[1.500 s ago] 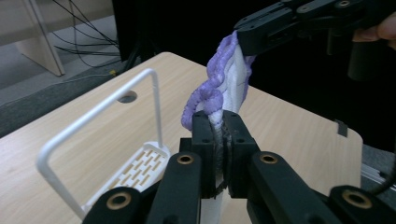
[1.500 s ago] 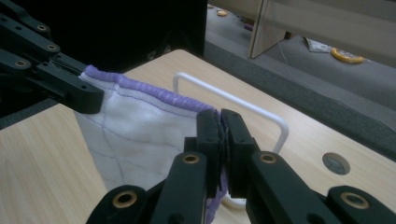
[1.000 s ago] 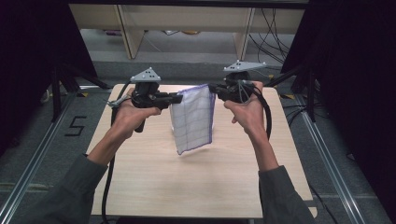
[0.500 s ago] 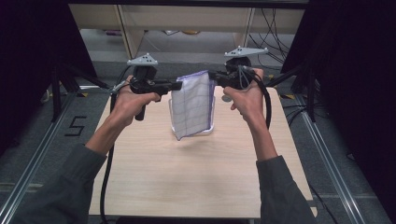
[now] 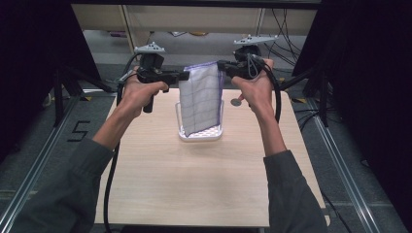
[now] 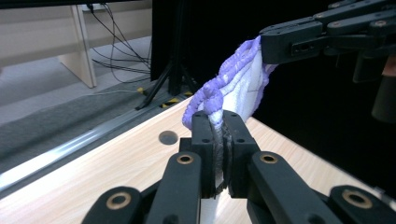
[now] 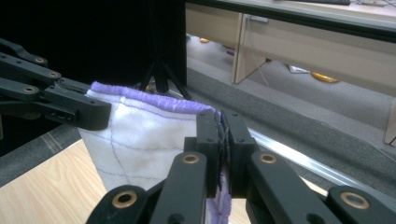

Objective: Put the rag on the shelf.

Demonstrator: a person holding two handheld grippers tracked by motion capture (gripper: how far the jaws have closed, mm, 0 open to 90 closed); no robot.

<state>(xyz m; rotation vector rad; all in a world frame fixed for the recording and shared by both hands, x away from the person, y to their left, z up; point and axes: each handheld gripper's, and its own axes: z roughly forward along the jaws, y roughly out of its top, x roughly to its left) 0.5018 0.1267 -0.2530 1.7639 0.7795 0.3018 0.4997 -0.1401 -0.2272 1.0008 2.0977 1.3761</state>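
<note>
White, purple-edged cloth hangs above the far-centre table, its top corners pinched by the left hand-held gripper and right hand-held gripper; its lower end apparently enters a clear container.

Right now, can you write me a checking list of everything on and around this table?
Surface: pale wooden table, with a small dark round mark near its far right.
Job's things: white cloth with purple edging, held up by its top corners, hanging into a white basket.
Clutter: nothing seen.
Grippers: left gripper shut on one top corner; right gripper shut on the other.
Cables: a black cable trails from the left gripper; another loops from the right.
Surroundings: black curtains at both sides, wooden furniture behind, loose floor wires.
</note>
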